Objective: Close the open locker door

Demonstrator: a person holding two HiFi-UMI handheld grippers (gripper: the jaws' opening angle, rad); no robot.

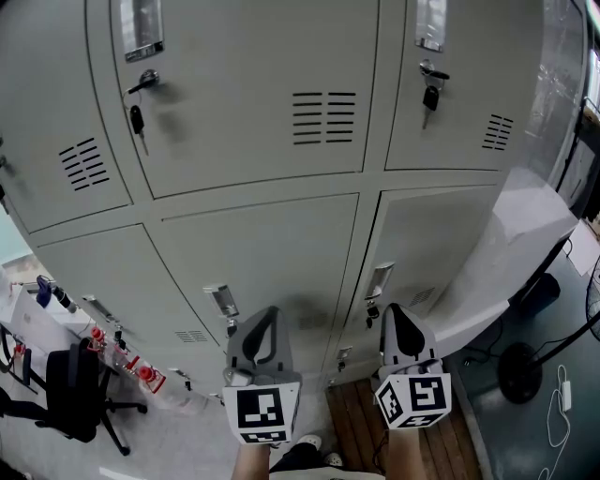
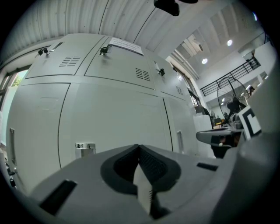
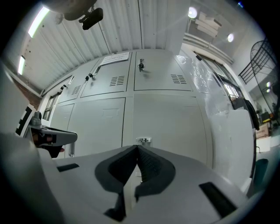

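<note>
Pale grey sheet-steel lockers (image 1: 253,122) fill the wall, none visibly ajar. The left claw (image 1: 269,317) and right claw (image 1: 392,311) are pinched together, empty. A door should swing stiff and light; push near its chrome latch (image 1: 223,300).

Chair (image 1: 75,389) left of the lockers (image 1: 253,112)

The top row of lockers (image 1: 253,103) runs off the upper edge of the head view, a label holder (image 1: 141,28) cut through with it; the office chair (image 1: 75,389) is clipped at the left edge; the notice (image 2: 125,44) on an upper door is too small to read; the left gripper (image 2: 139,146) and right gripper (image 3: 136,148) each mask the doors' lower parts in their own views.
</note>
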